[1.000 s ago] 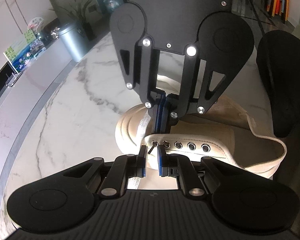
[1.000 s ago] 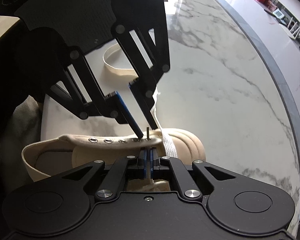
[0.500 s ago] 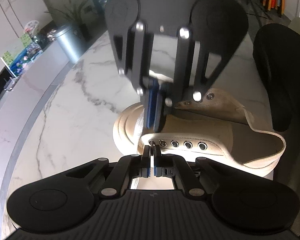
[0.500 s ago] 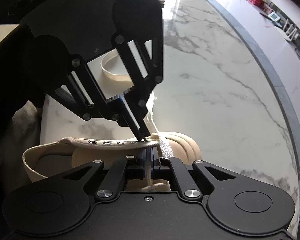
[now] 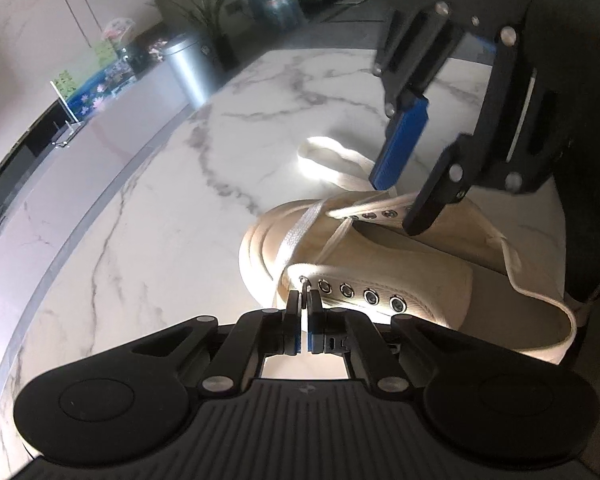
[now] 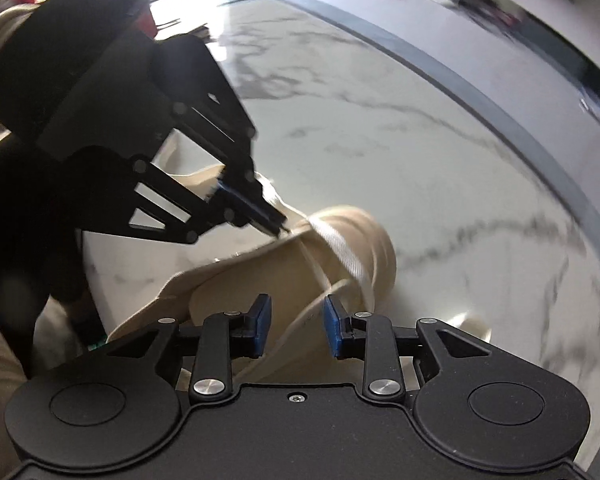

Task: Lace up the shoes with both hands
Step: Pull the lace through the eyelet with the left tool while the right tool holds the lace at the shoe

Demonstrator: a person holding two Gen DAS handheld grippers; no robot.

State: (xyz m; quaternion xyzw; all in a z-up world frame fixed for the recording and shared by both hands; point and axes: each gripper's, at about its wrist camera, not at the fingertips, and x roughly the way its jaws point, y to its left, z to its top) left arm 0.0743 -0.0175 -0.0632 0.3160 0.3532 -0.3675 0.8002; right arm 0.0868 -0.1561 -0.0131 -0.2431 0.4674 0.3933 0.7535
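Fingers, left gripper (image 5: 304, 300): pressed together on the lace tip (image 5: 305, 285), the aglet end, right at the frontmost eyelet of the near row. Fingers, right gripper (image 6: 294, 330): spread; the jaws have just been opening, and a run of lace passes between them without being pressed by either pad.

Table (image 5: 172, 208): white marble with grey veining, curved dark border along its far edge. Wide bare room to the toe side of the shoe; cluttered counter and metal bin (image 5: 188, 68) sit well apart beyond the edge.

Shoe (image 5: 380, 264): cream canvas sneaker, lying on the table with toe toward the open marble, tongue exposed, collar toward the person. Two eyelet rows visible; near row (image 5: 356, 294) shows four empty eyelets behind the pinched tip.

Lace (image 5: 300, 232): flat white, crossing the toe end from the far row to the near row, slack loop trailing on the table beyond the shoe.

Step in hand, judged: handover complete at the first near-side eyelet; left has the tip, right has let go. Task early, most eyelets unlaced.

Next move, judged: left draws the tip clear to take up slack, toward the open marble; right keeps above the far row, clear of the collar, ready to steady the shoe or take the other lace end.
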